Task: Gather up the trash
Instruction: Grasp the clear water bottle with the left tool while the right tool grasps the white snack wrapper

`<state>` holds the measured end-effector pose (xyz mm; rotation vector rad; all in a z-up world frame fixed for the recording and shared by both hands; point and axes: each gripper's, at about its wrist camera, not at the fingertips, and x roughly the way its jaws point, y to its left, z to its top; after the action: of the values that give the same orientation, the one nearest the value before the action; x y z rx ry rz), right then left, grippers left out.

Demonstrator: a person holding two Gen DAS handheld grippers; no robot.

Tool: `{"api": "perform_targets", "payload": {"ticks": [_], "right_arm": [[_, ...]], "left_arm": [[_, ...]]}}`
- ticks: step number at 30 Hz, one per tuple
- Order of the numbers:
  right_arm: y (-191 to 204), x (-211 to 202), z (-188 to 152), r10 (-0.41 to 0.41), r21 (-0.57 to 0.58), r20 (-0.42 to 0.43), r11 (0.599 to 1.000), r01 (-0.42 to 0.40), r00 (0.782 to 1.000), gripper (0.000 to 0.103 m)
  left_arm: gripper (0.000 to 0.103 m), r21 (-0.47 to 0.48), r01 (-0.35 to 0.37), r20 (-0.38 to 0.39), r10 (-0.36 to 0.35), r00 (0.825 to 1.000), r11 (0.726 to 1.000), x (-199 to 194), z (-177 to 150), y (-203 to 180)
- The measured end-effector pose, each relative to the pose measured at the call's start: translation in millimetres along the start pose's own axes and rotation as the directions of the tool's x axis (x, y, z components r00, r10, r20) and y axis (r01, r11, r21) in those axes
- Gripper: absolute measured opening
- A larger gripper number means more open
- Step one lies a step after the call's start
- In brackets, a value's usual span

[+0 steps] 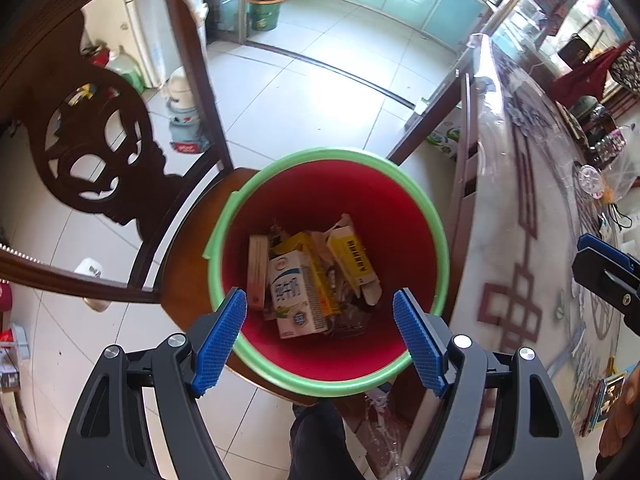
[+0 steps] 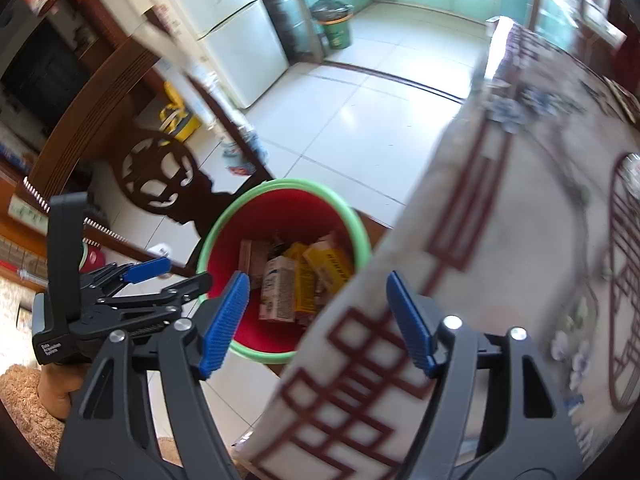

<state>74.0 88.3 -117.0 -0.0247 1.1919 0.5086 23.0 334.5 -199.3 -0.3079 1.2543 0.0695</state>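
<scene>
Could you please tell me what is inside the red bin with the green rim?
The red bin holds a white milk carton, yellow boxes, a pale box and crumpled wrappers. Anything beneath this pile is covered.

Left tool (image 1: 320, 332) and right tool (image 2: 318, 320), jaws wide apart, empty.

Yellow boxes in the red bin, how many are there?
2: one yellow box leans at the right of the red bin, another lies mid-pile behind the milk carton. More may be buried.

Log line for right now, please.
left gripper: open, empty, over red bin | right gripper: open, empty | bin: holds milk carton, yellow boxes
</scene>
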Motion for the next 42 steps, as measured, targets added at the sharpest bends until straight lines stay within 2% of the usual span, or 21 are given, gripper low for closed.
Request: {"api": "perform_targets", "payload": {"ticks": [4,8,12,18,21,23,27,30,32,35,36,39,40,41,42], "right_arm": [[-42.7,-15.9,-11.8,-0.053,0.1,0.02,0.994,0.05,0.998,0.071],[-103.9,-40.2,-31.3,-0.139,0.243,0.035,0.962,0.126,0.99,0.071],[-181.1,-77.4,-60.5,-0.255,0.394,0.034,0.892,0.221,0.966,0.075],[-292.5,-115.2,-92.7,-0.353,0.542,0.012,0.788,0.29,0.936,0.075],[-343.7,-129.1,-91.0,-0.393,0.574,0.023,0.758,0.31,0.919,0.075],[-374.9,-135.7,-85.4,-0.404,0.6,0.034,0.74,0.305,0.914,0.076],[-429.5,-141.0,-68.9,-0.435,0.629,0.06,0.715,0.304,0.898,0.084],[-463.9,-128.6,-49.1,-0.429,0.638,0.055,0.71,0.299,0.902,0.084],[-480.1,-117.1,-38.1,-0.419,0.635,0.054,0.715,0.293,0.906,0.084],[-502.7,-96.7,-24.6,-0.388,0.632,0.048,0.726,0.273,0.921,0.084],[-506.5,-92.8,-23.1,-0.378,0.634,0.05,0.727,0.263,0.925,0.084],[-514.6,-81.3,-21.7,-0.346,0.646,0.077,0.732,0.218,0.935,0.083],[-515.4,-77.8,-21.8,-0.34,0.64,0.089,0.74,0.208,0.936,0.077],[-515.2,-75.1,-22.0,-0.337,0.632,0.092,0.747,0.207,0.937,0.066],[-515.5,-70.6,-22.2,-0.331,0.62,0.089,0.756,0.207,0.94,0.065]], "left_arm": [[0.073,0.062,0.018,0.002,-0.018,1.0,0.998,2.5,5.1,-28.1],[0.073,0.152,0.045,-0.002,-0.045,0.999,0.987,5.1,8.1,-69.3],[0.073,0.236,0.08,-0.01,-0.08,0.997,0.968,9.8,9.9,-121.5],[0.073,0.276,0.114,-0.01,-0.116,0.993,0.954,10.6,4.5,-192.7],[0.073,0.32,0.092,-0.02,-0.091,0.996,0.943,16.9,-0.7,-226.1],[0.073,0.317,0.093,-0.027,-0.089,0.996,0.944,20.4,-2.4,-246.0],[0.073,0.338,0.083,-0.034,-0.076,0.997,0.938,27.5,-5.9,-287.5],[0.073,0.367,0.085,-0.044,-0.073,0.996,0.926,31.1,-5.8,-319.6],[0.073,0.404,0.088,-0.043,-0.077,0.996,0.911,32.0,-1.6,-342.6],[0.073,0.498,0.078,-0.031,-0.072,0.997,0.863,33.7,12.7,-384.8],[0.073,0.539,0.07,-0.02,-0.07,0.997,0.839,34.4,21.9,-403.2],[0.074,0.609,0.058,0.018,-0.087,0.996,0.791,36.1,51.1,-447.2],[0.074,0.625,0.053,0.028,-0.091,0.995,0.779,37.8,60.0,-459.8],[0.074,0.646,0.05,0.04,-0.099,0.994,0.761,40.4,72.6,-476.2],[0.078,0.668,0.045,0.049,-0.105,0.993,0.742,43.9,85.2,-492.2]]}}
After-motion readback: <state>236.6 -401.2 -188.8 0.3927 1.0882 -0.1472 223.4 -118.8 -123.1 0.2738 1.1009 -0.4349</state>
